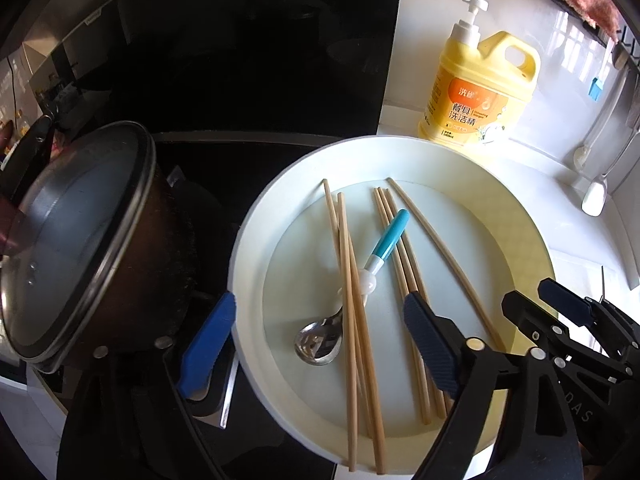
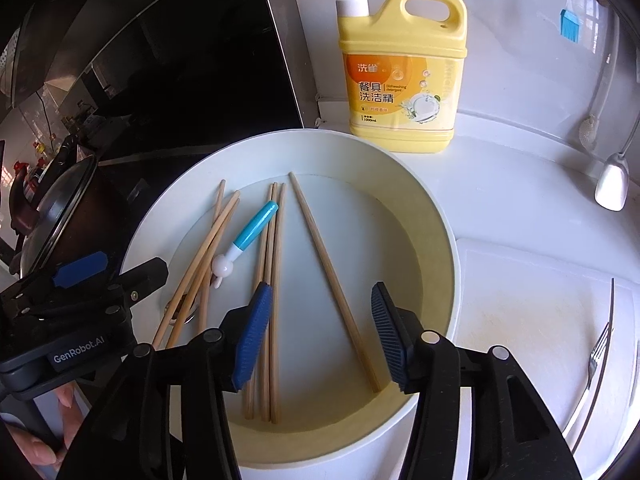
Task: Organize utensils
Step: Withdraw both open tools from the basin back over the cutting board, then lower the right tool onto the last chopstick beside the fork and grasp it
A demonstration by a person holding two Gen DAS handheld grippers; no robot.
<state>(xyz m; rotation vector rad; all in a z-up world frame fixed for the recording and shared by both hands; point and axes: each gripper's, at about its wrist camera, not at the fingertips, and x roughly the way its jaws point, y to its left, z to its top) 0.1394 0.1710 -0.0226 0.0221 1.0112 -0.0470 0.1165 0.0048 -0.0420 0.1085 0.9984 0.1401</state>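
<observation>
A round white basin (image 1: pixel 256 240) (image 2: pixel 440 216) holds several wooden chopsticks (image 1: pixel 352 280) (image 2: pixel 328 268) and a metal spoon with a teal handle (image 1: pixel 384 240) (image 2: pixel 252 226). My left gripper (image 1: pixel 316 344) is open and empty, its jaws astride the basin's left rim above the spoon bowl (image 1: pixel 320 342). My right gripper (image 2: pixel 320 338) is open and empty, low over the basin with a single chopstick lying between its jaws. The right gripper also shows in the left wrist view (image 1: pixel 540 300). The left gripper also shows in the right wrist view (image 2: pixel 112 274).
A yellow dish-soap pump bottle (image 1: pixel 476 92) (image 2: pixel 400 76) stands behind the basin. A lidded dark pot (image 1: pixel 80 240) sits on the black stove at the left. A white cutting board (image 2: pixel 532 320) with a fork (image 2: pixel 600 344) lies at the right. Utensils hang on the right wall (image 2: pixel 612 180).
</observation>
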